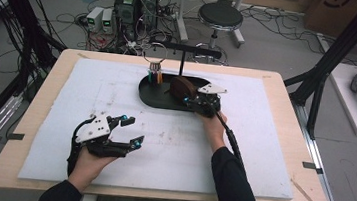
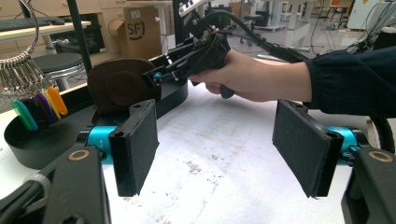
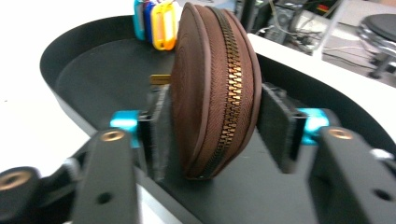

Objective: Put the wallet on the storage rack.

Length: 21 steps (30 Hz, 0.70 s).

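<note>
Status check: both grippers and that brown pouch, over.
Right gripper shut on brown zip pouch, held on edge over the black tray. Left gripper open, empty, over the white mat. Key tags at tray's far end, apart from the pouch.

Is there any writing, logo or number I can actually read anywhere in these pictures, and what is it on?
"SF": printed on the cardboard box behind the table, in the left gripper view.
A dark mark on another cardboard box at the top right of the high view: cut off, unreadable.
The coloured key tags by the black tray: no writing that I can make out.
</note>
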### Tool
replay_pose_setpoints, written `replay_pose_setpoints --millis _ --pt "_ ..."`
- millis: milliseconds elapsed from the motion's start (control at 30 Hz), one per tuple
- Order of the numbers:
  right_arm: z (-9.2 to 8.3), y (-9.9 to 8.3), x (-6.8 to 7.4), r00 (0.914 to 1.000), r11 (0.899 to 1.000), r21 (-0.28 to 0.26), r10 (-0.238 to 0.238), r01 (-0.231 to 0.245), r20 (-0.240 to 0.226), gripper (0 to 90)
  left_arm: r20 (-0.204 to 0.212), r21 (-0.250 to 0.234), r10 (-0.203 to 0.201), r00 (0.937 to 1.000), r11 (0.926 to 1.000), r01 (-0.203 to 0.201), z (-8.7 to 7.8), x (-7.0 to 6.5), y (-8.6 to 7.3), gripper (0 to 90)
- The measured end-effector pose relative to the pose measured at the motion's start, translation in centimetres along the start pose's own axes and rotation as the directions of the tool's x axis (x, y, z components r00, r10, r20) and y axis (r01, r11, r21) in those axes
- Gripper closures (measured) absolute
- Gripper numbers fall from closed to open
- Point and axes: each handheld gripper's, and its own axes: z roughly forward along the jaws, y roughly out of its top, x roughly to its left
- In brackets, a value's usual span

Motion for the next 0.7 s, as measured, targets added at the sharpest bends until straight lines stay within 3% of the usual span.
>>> replay_pose_setpoints --millis 133,233,300,400,667,700 --pt "-1.1 0.4 -0.8 0.9990 0.999 -0.007 0.039 -0.039 0.020 35.6 -0.001 0.001 0.002 1.0000 1.0000 -0.002 0.0 0.0 0.0 31.0" --pt "-2.3 0.6 -1.3 0.9991 1.000 -0.019 0.018 -0.017 0.038 33.3 -0.009 0.006 0.003 1.0000 1.0000 -0.003 -0.2 0.2 -0.1 30.9" --pt "-3.2 0.8 -1.7 0.9995 1.000 -0.011 0.024 -0.024 0.022 31.8 -0.012 0.005 0.003 0.9999 1.0000 -0.003 -0.2 0.2 -0.1 30.9" --pt "-4.9 0.7 -2.0 0.9997 0.998 -0.055 0.022 -0.021 0.011 31.9 -0.021 0.006 0.004 0.9998 1.0000 -0.004 -0.3 0.3 -0.1 30.8" --pt "-9.8 0.2 -2.4 0.9970 0.995 -0.101 0.013 -0.020 -0.077 29.9 -0.050 0.020 0.009 0.9987 0.9998 -0.008 -0.2 1.0 -0.1 30.7" --pt "-9.8 0.2 -2.4 0.9970 0.995 -0.101 0.013 -0.020 -0.077 29.9 -0.050 0.020 0.009 0.9987 0.9998 -0.008 -0.2 1.0 -0.1 30.6"
